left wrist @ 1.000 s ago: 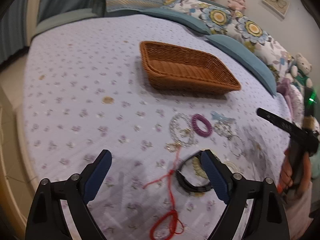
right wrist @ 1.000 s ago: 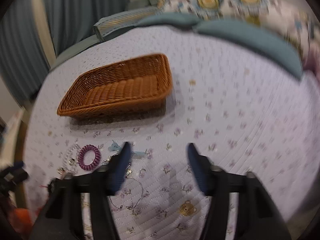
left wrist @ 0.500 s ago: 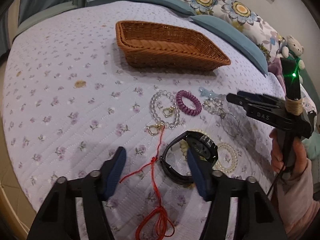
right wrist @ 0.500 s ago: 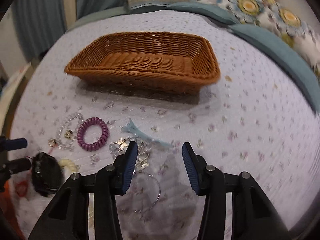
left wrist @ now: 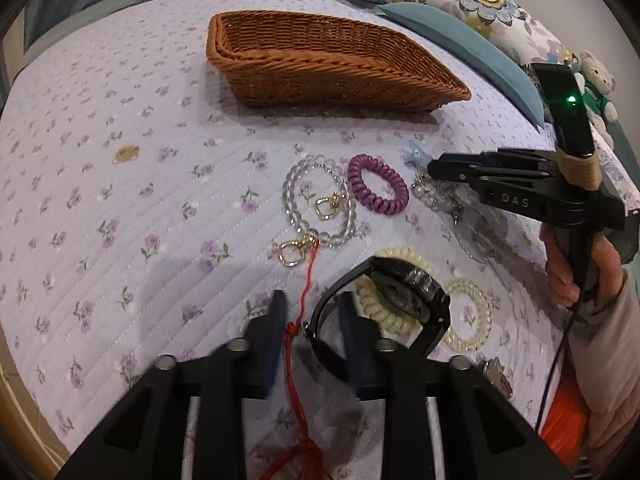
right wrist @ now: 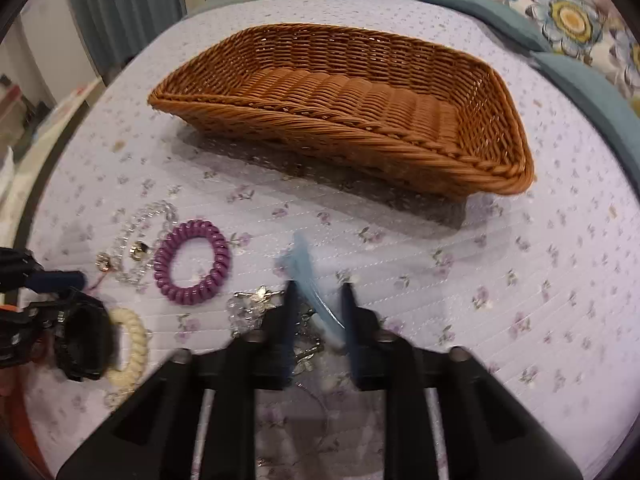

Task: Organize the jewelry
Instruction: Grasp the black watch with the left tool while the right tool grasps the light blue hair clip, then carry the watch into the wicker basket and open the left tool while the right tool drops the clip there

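Observation:
Jewelry lies on a floral bedspread in front of an empty brown wicker basket (left wrist: pixel 320 60), also in the right wrist view (right wrist: pixel 360 92). My left gripper (left wrist: pixel 312 312) is narrowed around the strap of a black watch (left wrist: pixel 384 308) and a red cord (left wrist: pixel 308 276). A clear bead bracelet (left wrist: pixel 316 204), a purple coil hair tie (left wrist: pixel 378 190) and a cream coil tie (left wrist: pixel 384 312) lie close by. My right gripper (right wrist: pixel 318 304) is narrowed around a light blue hair clip (right wrist: pixel 308 276), beside silver chains (right wrist: pixel 256 308).
Blue and floral pillows (left wrist: pixel 460 32) line the far side of the bed. Plush toys (left wrist: pixel 596 80) sit at the right. Curtains (right wrist: pixel 120 8) hang beyond the bed's left edge. The bed's near edge runs close below both grippers.
Both grippers have moved forward and down onto the jewelry, and their jaws have narrowed: the left around the watch strap, the right around the blue clip.

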`<state>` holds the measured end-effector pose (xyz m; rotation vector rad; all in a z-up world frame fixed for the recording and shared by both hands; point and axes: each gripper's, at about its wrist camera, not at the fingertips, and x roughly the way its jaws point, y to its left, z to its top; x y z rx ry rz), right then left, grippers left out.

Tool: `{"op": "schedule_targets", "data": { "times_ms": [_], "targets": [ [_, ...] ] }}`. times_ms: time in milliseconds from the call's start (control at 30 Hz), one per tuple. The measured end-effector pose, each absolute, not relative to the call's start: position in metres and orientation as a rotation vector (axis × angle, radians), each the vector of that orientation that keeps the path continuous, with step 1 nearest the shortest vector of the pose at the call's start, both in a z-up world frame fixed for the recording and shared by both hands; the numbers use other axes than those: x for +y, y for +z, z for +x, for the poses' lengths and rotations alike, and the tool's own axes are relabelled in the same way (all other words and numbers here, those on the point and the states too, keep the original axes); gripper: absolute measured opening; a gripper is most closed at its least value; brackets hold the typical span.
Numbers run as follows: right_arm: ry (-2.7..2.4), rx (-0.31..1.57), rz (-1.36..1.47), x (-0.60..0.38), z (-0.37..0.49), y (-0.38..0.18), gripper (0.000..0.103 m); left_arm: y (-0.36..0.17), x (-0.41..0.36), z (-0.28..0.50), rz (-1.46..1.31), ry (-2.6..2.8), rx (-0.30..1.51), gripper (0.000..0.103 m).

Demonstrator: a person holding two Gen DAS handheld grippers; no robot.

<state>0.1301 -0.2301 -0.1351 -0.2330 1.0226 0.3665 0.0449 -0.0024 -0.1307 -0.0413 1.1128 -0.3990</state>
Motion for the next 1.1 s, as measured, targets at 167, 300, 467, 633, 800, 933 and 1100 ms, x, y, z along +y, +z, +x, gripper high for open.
{"op": "schedule_targets", "data": {
  "times_ms": [167, 300, 467, 633, 800, 933, 1100],
  "targets": [
    [0.367, 0.995, -0.127, -0.249, 0.126, -0.123, 0.012, -0.128, -0.002, 0.043, -0.056, -0.399, 1.097, 0.014],
    [0.396, 0.953, -0.017, -0.264, 0.110, -0.109, 0.012, -0.122, 0.004, 0.041, -0.100, -0.403, 1.069, 0.014],
    [0.437, 0.884, 0.037, -0.263, 0.099, -0.084, 0.012, -0.112, 0.017, 0.041, -0.173, -0.411, 1.033, 0.014],
    [0.464, 0.847, 0.059, -0.261, 0.091, -0.072, 0.012, -0.092, 0.026, 0.042, -0.263, -0.473, 0.983, 0.014],
    [0.463, 0.818, 0.101, -0.272, 0.097, -0.058, 0.012, -0.074, 0.022, 0.055, -0.302, -0.480, 0.962, 0.014],
    [0.429, 0.799, 0.090, -0.267, 0.124, -0.040, 0.012, -0.047, 0.004, 0.085, -0.251, -0.455, 0.911, 0.014],
    [0.374, 0.817, 0.109, -0.263, 0.174, -0.036, 0.012, -0.021, -0.013, 0.148, -0.216, -0.414, 0.852, 0.014]
  ]
}}
